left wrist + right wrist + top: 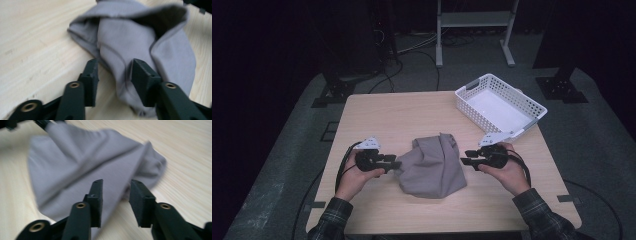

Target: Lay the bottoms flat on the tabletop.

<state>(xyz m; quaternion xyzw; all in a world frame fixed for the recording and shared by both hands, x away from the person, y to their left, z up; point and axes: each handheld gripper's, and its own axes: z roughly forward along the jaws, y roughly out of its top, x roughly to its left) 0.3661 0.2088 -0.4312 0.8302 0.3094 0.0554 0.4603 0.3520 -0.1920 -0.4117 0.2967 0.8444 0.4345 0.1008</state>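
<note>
We see a grey cloth [432, 167] lying crumpled near the front middle of the light wooden desk [382, 115], its fabric soft and matte, folded over itself into a rough mound with one rounded lower edge and a raised fold at its far side. From the high view, the left gripper [393, 163] sits at the cloth's left edge, held in the person's left hand [354, 177], and the right gripper [466, 157] sits just beside the cloth's right edge, held in the right hand [507, 172]; plaid sleeves [539, 212] come in from the bottom. A white perforated basket [499, 102] stands at the desk's far right corner, well apart from the cloth. The left gripper view adds what the high view cannot: its jaws are spread apart, with a hanging fold of the cloth [140, 47] lying between them, not pinched, and a dark hollow where the fabric folds open at the top. The right gripper view, somewhat blurred, shows its jaws likewise released and parted over the cloth [87, 167], with a long crease running diagonally and a bunched corner resting on the wood grain.
</note>
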